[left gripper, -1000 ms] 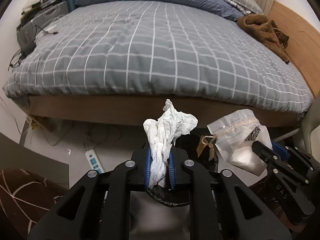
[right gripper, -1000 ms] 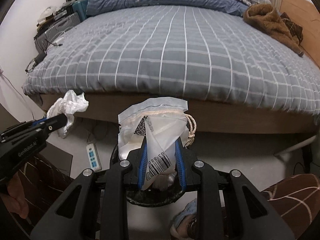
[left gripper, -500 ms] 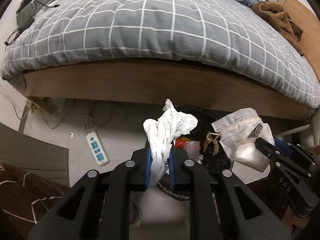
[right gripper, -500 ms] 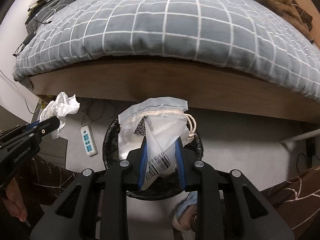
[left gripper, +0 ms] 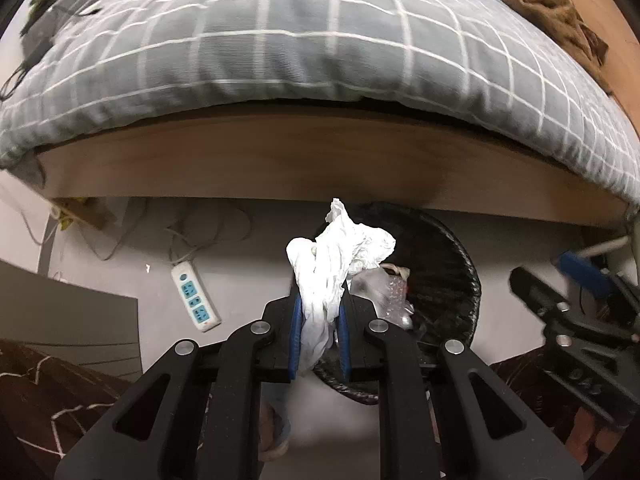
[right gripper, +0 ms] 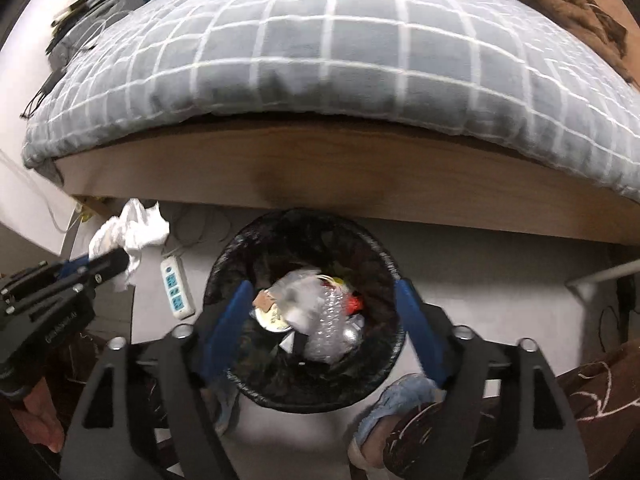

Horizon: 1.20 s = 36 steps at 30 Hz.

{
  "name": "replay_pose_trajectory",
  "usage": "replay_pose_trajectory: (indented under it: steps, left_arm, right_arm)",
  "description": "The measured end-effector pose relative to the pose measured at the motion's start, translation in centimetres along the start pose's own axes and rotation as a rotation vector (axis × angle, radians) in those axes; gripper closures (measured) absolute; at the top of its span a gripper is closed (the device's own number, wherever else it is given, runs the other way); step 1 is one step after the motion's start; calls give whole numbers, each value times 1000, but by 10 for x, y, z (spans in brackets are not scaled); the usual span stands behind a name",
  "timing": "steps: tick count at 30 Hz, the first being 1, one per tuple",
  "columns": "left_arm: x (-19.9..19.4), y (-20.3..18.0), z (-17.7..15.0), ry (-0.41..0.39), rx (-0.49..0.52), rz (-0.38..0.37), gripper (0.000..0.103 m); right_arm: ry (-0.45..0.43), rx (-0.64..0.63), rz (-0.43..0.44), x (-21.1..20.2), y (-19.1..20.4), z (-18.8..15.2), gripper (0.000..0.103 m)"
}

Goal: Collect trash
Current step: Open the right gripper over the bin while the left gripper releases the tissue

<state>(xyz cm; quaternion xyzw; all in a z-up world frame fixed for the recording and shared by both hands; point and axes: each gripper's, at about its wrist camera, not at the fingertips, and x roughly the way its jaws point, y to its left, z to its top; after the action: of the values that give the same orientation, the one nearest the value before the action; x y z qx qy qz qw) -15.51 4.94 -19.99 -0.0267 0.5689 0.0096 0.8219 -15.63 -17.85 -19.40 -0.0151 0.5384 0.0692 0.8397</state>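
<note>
My left gripper [left gripper: 320, 304] is shut on a crumpled white tissue [left gripper: 340, 248], held just left of a black mesh trash bin [left gripper: 460, 264] on the floor. In the right wrist view that tissue [right gripper: 132, 228] and the left gripper [right gripper: 108, 264] show at the left. My right gripper [right gripper: 322, 292] hangs straight over the bin [right gripper: 224, 264]; its jaws are opening wide and grip nothing. The clear plastic bag [right gripper: 300, 292] lies inside the bin on other rubbish. In the left wrist view the right gripper [left gripper: 560, 284] appears at the right, with nothing in it.
A bed with a grey checked duvet [right gripper: 340, 52] and wooden side board [right gripper: 320, 168] rises right behind the bin. A white power strip [left gripper: 196, 300] and cables lie on the floor to the left. A person's slippered foot [right gripper: 400, 404] stands by the bin.
The right gripper's jaws have opened and the plastic bag has dropped into the bin. Both grippers have sunk toward the floor and tilted further down; the left still holds the tissue.
</note>
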Motion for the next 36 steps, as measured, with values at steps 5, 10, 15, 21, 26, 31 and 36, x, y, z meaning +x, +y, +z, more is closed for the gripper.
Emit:
replay_pose_trajectory:
  steps: [5, 10, 15, 21, 26, 31, 36]
  left_arm:
    - [11, -31, 1, 15, 65, -27, 89]
    - [11, -61, 7, 10, 111, -62, 89]
    - [15, -86, 9, 11, 146, -90, 89]
    - [15, -92, 7, 4, 150, -93, 83]
    - [12, -92, 5, 1, 146, -66, 49]
    - [-1, -85, 6, -39, 144, -28, 30]
    - [-29, -76, 14, -109, 122, -6, 11]
  right_arm:
    - [-50, 51, -31, -16, -31, 7, 10]
    - [-82, 87, -89, -28, -64, 8, 8]
    - [-86, 122, -105, -30, -87, 7, 8]
    - [-82, 122, -102, -29, -89, 7, 8]
    - [-85, 122, -100, -28, -86, 10, 8]
    - [-105, 108, -109, -32, -78, 11, 8]
    - [-156, 93, -119, -51, -72, 18, 8]
